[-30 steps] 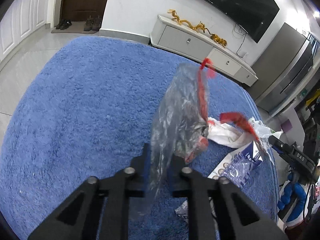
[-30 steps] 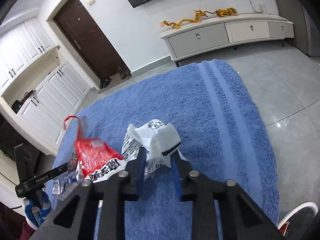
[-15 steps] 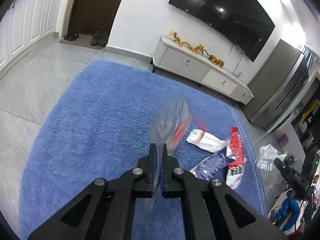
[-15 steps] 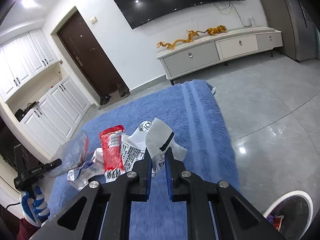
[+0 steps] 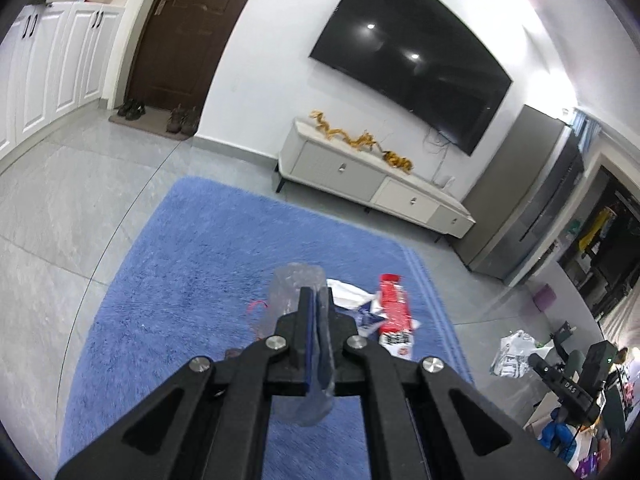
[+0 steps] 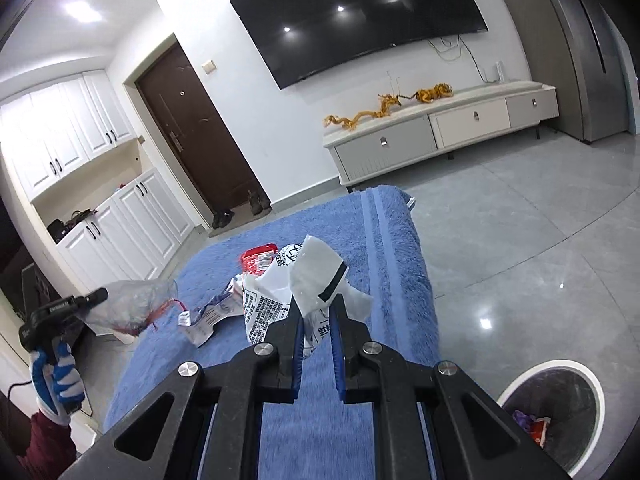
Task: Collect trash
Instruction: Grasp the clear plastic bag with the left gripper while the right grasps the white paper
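Observation:
My left gripper (image 5: 316, 296) is shut on a clear plastic bag (image 5: 294, 284) with a red string, held up above the blue rug (image 5: 192, 280). In the right wrist view that bag (image 6: 132, 304) hangs from the left gripper (image 6: 96, 296) at the far left. My right gripper (image 6: 318, 308) is shut on a white printed wrapper (image 6: 316, 272), also lifted off the rug. A red wrapper (image 6: 260, 258) and a blue-white wrapper (image 6: 208, 316) lie on the rug (image 6: 400, 264). A white-rimmed trash bin (image 6: 516, 384) stands at the lower right with some trash inside.
A low TV cabinet (image 5: 360, 176) lines the far wall under a large TV (image 5: 416, 64). Grey tiled floor (image 6: 520, 232) surrounds the rug. A gloved hand (image 6: 56, 376) holds the left gripper's handle. White cupboards (image 6: 120, 232) and a dark door (image 6: 200, 136) stand at the left.
Both grippers have risen off the rug with their trash, and both views now look from higher up. The bin has come into the right wrist view.

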The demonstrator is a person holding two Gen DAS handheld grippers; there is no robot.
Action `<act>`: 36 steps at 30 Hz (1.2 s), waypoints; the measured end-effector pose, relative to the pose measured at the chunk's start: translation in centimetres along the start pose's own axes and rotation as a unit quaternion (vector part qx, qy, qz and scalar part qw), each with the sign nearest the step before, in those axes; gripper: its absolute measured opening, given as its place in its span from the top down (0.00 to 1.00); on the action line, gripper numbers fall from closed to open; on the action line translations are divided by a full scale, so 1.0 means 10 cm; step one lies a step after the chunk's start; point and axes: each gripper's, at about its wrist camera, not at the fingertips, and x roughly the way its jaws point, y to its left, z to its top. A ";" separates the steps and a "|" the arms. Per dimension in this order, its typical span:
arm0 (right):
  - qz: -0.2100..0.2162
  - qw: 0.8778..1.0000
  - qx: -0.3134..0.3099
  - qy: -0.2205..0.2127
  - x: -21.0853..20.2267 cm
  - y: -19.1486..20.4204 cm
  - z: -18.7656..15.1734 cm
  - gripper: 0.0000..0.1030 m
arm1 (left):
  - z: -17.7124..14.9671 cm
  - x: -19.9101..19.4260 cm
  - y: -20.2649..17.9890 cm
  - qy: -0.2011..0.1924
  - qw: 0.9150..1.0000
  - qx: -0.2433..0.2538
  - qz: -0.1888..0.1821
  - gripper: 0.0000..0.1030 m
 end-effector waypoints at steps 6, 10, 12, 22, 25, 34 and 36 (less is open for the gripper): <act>-0.004 1.000 -0.012 -0.019 -0.34 0.01 -0.10 0.88 | -0.11 -0.27 -0.41 -0.004 0.999 0.036 -0.032 0.99; -0.017 0.999 -0.013 -0.030 -0.55 -0.10 -0.17 0.88 | -0.16 -0.32 -0.79 0.007 0.996 0.060 -0.064 0.99; -0.023 0.999 -0.009 -0.035 -0.64 -0.17 -0.19 0.88 | -0.21 -0.31 -1.01 0.013 0.994 0.075 -0.080 0.99; -0.065 0.996 0.030 -0.055 -1.10 -0.71 -0.40 0.88 | -0.44 -0.06 -1.93 0.047 0.981 0.127 -0.141 1.00; -0.069 0.995 0.040 -0.058 -1.18 -0.83 -0.46 0.88 | -0.47 -0.02 -2.02 0.055 0.978 0.138 -0.144 1.00; -0.052 0.995 0.055 -0.061 -1.19 -0.93 -0.50 0.88 | -0.62 -0.19 -1.60 0.074 0.981 0.151 -0.092 0.97; -0.045 0.996 0.053 -0.059 -1.18 -0.95 -0.49 0.88 | -0.70 -0.27 -1.44 0.079 0.982 0.154 -0.072 0.97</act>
